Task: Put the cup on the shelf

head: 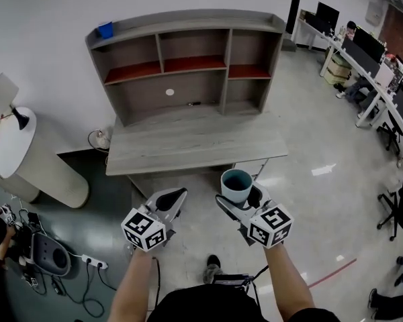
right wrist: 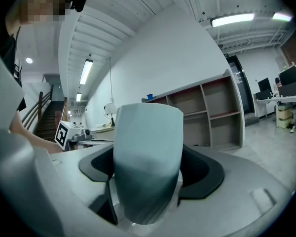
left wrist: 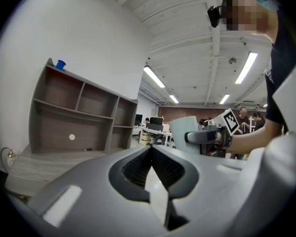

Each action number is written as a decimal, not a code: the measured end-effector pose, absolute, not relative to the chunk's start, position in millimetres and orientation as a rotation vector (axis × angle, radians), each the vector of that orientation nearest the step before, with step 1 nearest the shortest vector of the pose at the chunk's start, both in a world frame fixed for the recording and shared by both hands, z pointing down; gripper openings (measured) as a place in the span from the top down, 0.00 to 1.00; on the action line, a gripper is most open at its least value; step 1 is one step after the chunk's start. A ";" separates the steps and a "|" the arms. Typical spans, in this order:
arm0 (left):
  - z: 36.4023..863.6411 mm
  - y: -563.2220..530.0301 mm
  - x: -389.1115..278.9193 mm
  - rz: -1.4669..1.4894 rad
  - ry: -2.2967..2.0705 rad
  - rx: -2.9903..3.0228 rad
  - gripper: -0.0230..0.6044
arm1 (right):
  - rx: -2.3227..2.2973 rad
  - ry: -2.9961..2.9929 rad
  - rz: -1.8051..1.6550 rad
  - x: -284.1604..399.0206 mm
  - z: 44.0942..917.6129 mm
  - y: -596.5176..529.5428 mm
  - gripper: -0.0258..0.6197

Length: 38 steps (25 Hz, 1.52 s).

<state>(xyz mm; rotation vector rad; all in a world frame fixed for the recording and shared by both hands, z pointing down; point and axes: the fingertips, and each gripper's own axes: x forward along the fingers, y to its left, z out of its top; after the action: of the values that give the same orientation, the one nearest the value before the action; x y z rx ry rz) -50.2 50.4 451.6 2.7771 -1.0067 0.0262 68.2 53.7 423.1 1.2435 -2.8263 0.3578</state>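
from the head view, the person is holding a tool in each hand, out over the floor in front of the counter [head: 195,146]. the right tool [head: 238,197] is squeezing a blue-green cup [head: 236,183] and holding it upright (its open top is facing up). the left tool [head: 179,195] is carrying nothing. the shelf [head: 188,66] is standing at the back of the counter, well apart from the cup.

in the left gripper view, the left tool's jaws are pressing together with nothing between them.

in the right gripper view, the jaws are standing wide, hugging the cup on both sides.
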 end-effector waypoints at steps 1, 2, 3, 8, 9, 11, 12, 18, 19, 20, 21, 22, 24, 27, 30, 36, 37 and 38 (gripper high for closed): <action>450.8 39.6 -46.4 0.027 -1.014 2.774 0.97 | 1.237 -2.830 0.359 72.2 422.9 42.7 0.40; 450.1 29.9 -42.8 0.027 -1.021 2.770 0.97 | 1.230 -2.832 0.361 75.8 423.0 32.5 0.40; 449.6 21.3 -39.7 0.026 -1.027 2.766 0.97 | 1.223 -2.835 0.363 79.0 423.5 23.4 0.40; 454.6 -12.6 -30.3 0.027 -1.052 2.743 0.97 | 1.202 -2.829 0.384 92.4 432.1 -14.1 0.40; 457.5 -17.9 -29.8 0.032 -1.053 2.736 0.97 | 1.197 -2.826 0.391 93.6 434.7 -19.7 0.40; 461.3 -29.9 -30.9 0.036 -1.058 2.726 0.97 | 1.186 -2.820 0.400 93.9 438.8 -32.3 0.40; 462.1 -37.2 -32.5 0.035 -1.062 2.723 0.97 | 1.182 -2.819 0.402 93.2 440.1 -39.9 0.40; 470.8 -87.3 -46.3 0.026 -1.063 2.713 0.97 | 1.173 -2.807 0.401 80.3 446.0 -89.6 0.40; 472.3 -97.2 -48.6 0.022 -1.059 2.712 0.97 | 1.173 -2.803 0.400 77.6 446.8 -98.9 0.40; 473.7 -107.5 -50.6 0.020 -1.053 2.712 0.97 | 1.175 -2.799 0.399 74.7 447.4 -108.6 0.40; 474.9 -118.0 -52.5 0.019 -1.045 2.714 0.97 | 1.177 -2.794 0.397 71.7 447.8 -118.6 0.40; 475.6 -129.2 -54.6 0.018 -1.037 2.716 0.97 | 1.182 -2.790 0.395 68.5 447.7 -129.3 0.40; 475.3 -152.9 -60.0 0.013 -1.019 2.720 0.97 | 1.195 -2.780 0.393 61.4 446.4 -152.3 0.40; 471.7 -187.6 -69.8 0.014 -0.990 2.735 0.97 | 1.218 -2.767 0.392 49.0 442.6 -186.2 0.40; 465.4 -222.1 -81.6 0.026 -0.969 2.761 0.97 | 1.245 -2.761 0.387 36.5 436.4 -219.3 0.40; 449.6 -278.2 -101.3 -0.001 -0.952 2.793 0.97 | 1.279 -2.751 0.370 15.7 426.3 -270.0 0.40; 448.1 -284.5 -103.5 -0.006 -0.948 2.797 0.97 | 1.283 -2.748 0.369 13.0 425.5 -276.1 0.40; 446.9 -290.1 -105.2 -0.011 -0.942 2.799 0.97 | 1.287 -2.746 0.369 10.4 424.8 -281.5 0.40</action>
<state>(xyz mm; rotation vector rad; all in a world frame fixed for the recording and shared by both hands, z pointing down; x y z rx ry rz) -105.2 -290.1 446.9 2.7993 -0.9424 -0.0111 10.4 -281.5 424.8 1.2871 -2.7463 0.3694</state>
